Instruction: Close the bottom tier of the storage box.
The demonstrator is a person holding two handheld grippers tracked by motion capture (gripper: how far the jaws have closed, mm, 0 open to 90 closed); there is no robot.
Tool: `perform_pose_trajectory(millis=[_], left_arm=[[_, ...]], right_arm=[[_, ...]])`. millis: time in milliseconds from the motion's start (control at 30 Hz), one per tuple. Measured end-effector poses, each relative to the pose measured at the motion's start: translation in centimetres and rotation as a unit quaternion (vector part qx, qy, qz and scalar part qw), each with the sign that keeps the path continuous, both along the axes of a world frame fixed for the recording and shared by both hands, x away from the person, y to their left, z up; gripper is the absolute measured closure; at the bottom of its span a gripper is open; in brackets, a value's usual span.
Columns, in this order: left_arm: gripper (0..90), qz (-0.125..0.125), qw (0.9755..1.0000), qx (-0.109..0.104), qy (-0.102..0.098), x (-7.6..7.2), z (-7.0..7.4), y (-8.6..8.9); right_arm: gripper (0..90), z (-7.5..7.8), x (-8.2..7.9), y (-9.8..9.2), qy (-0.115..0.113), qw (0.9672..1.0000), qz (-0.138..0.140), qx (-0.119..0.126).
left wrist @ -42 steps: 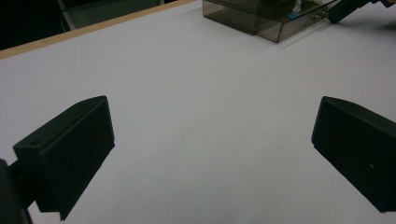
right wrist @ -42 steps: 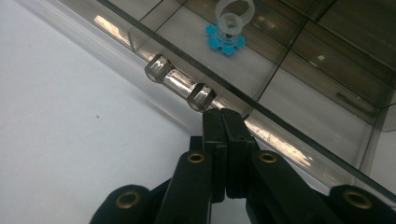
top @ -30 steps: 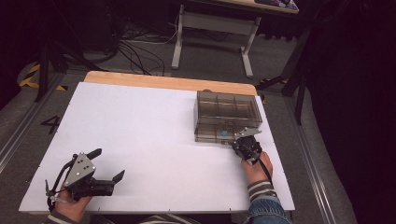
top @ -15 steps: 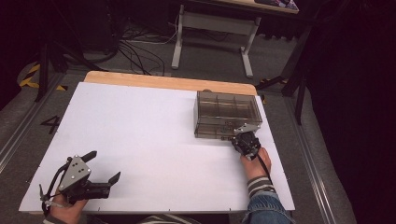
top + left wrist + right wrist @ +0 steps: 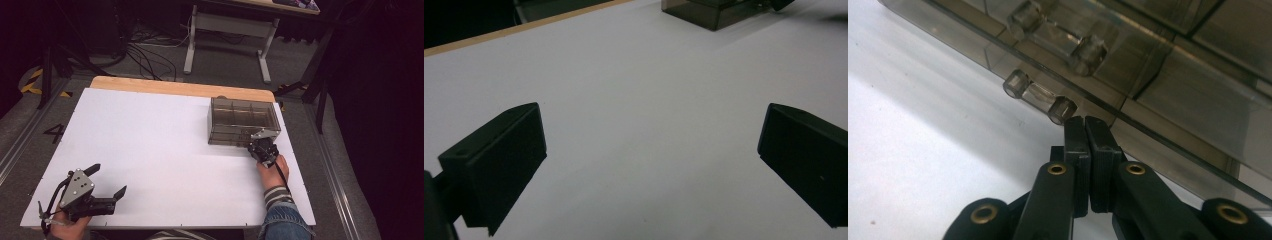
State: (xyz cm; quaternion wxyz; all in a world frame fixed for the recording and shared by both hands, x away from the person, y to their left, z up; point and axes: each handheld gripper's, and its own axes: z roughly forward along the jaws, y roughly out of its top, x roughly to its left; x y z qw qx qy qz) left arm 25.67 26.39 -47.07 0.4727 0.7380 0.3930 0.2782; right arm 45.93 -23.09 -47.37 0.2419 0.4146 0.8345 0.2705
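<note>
A smoky clear plastic compartment box point(image 5: 242, 121) with its lid down stands at the far right of the white table. My right gripper point(image 5: 261, 147) is shut with nothing between its jaws, and its tips rest against the box's front wall. In the right gripper view the closed tips point(image 5: 1087, 125) sit just beside the clear latch point(image 5: 1040, 96) on the front of the box point(image 5: 1168, 75). My left gripper point(image 5: 107, 181) is open and holds nothing, near the table's front left corner. Its two fingers point(image 5: 499, 155) hover wide apart above bare tabletop, with the box point(image 5: 714, 10) far off.
The white board point(image 5: 150, 150) lies on a wooden table whose far edge point(image 5: 175, 87) shows as a tan strip. Beyond it are a metal stand point(image 5: 227, 30) and cables point(image 5: 145, 50) on the floor. A hand and striped cuff point(image 5: 277, 192) hold the right gripper.
The left gripper has drawn back toward the front left corner, still open. The right gripper stays shut against the box front, barely moved.
</note>
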Motion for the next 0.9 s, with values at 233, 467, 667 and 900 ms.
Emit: perform_pose_trajectory(millis=[233,467,667,900], left_arm=[[0.0,0.001,1.0000,0.000,-0.001,0.08,0.00,0.01],[0.0,0.000,1.0000,-0.002,0.000,0.11,-0.01,-0.04],[0.0,-0.001,1.0000,-0.001,0.000,0.15,0.00,-0.10],[0.0,-0.002,1.0000,-0.002,0.000,0.33,0.02,-0.08]], right_arm=[[89.1,-0.03,0.10,0.22,-0.012,0.9999,-0.004,-0.001],[90.0,-0.21,0.24,0.34,-0.016,0.9998,-0.010,-0.004],[90.0,-0.23,0.23,0.37,-0.017,0.9998,-0.010,-0.005],[85.2,0.27,-0.34,0.28,-0.013,0.9999,-0.004,-0.005]])
